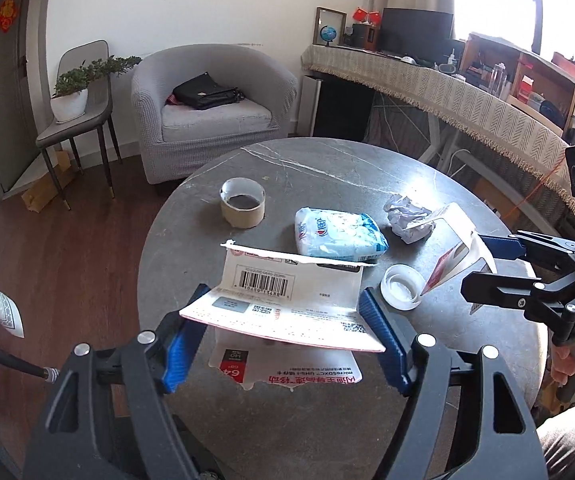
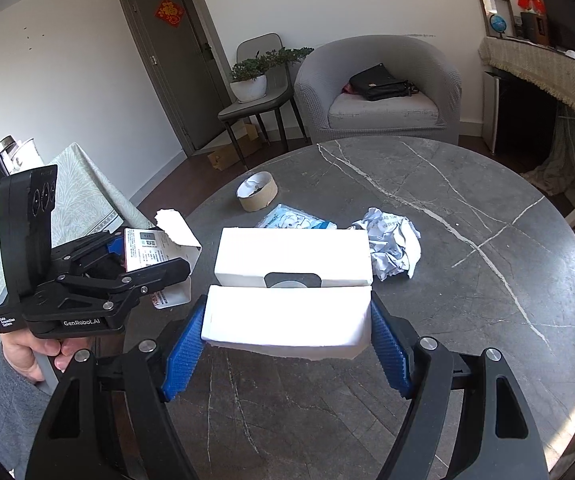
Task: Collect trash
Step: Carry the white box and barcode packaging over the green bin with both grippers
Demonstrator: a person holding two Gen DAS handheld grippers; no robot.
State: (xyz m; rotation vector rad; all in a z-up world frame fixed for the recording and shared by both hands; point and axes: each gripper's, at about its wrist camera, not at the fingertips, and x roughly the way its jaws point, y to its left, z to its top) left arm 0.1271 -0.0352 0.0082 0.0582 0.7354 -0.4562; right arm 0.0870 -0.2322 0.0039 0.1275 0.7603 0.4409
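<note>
Two pieces of torn packaging are held clear of the round marble table (image 2: 467, 208), one in each gripper. The left gripper (image 1: 283, 328) is closed across the width of a torn printed carton (image 1: 287, 300) with a barcode, its blue pads pressed on the two side edges; a flap hangs loose beneath. The right gripper (image 2: 287, 320) is clamped in the same way on a white box piece (image 2: 291, 284), folded open, its far half leaning toward the table's middle. Still lying on the table are a crumpled paper ball (image 2: 393, 246) toward the middle, a blue tissue pack (image 1: 337, 236) beside it, an empty tape core (image 1: 242, 203) nearer the armchair side, and a clear tape roll (image 1: 401, 286) just beside the left gripper's carton. Whether all of these count as trash cannot be told. For the step in hand, both grips should be kept firm but not crushing, since thin card bows easily and may slip from between the pads; the loose flap under the carton should be watched so that it is not dragged across the clear roll. No bin is seen in either view, so the drop point cannot be judged. Open room is found over the near half of the table, which is bare under the right gripper; the near left edge is crowded by the left gripper, and a cloth-covered surface (image 2: 79, 200) stands just beyond it.
</note>
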